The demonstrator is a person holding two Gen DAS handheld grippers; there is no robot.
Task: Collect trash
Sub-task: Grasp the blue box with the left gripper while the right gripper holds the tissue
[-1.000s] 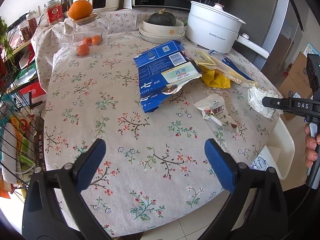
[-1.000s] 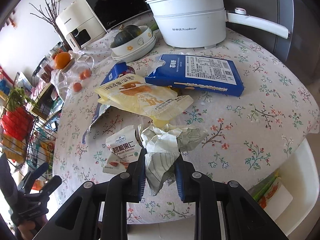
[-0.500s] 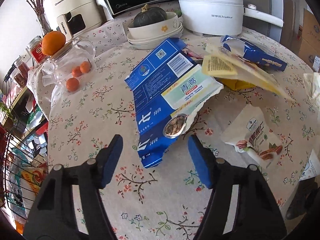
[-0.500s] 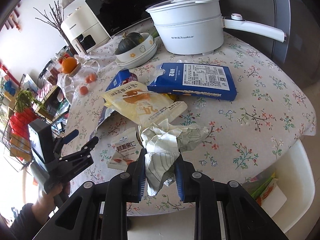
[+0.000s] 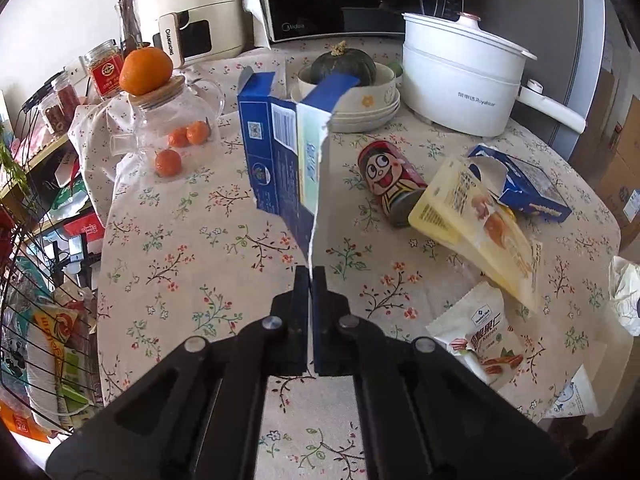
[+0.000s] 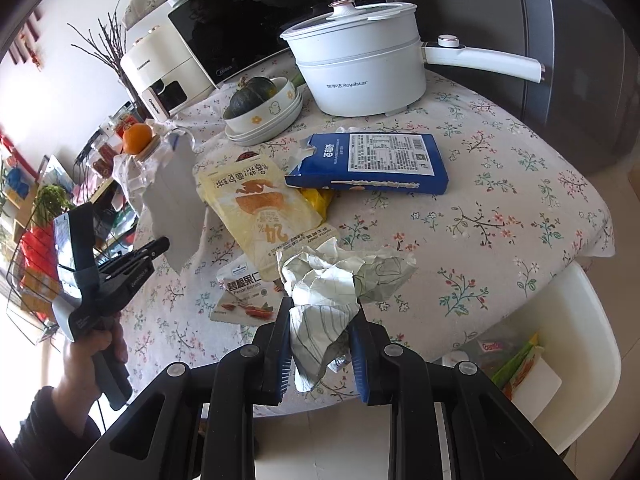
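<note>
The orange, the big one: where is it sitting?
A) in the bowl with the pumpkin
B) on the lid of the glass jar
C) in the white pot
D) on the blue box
B: the orange rests on the wooden lid of the glass jar, with smaller oranges inside.

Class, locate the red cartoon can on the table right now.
In the left wrist view, the red cartoon can lies on its side right of centre, between the lifted blue carton and the yellow snack bag.
</note>
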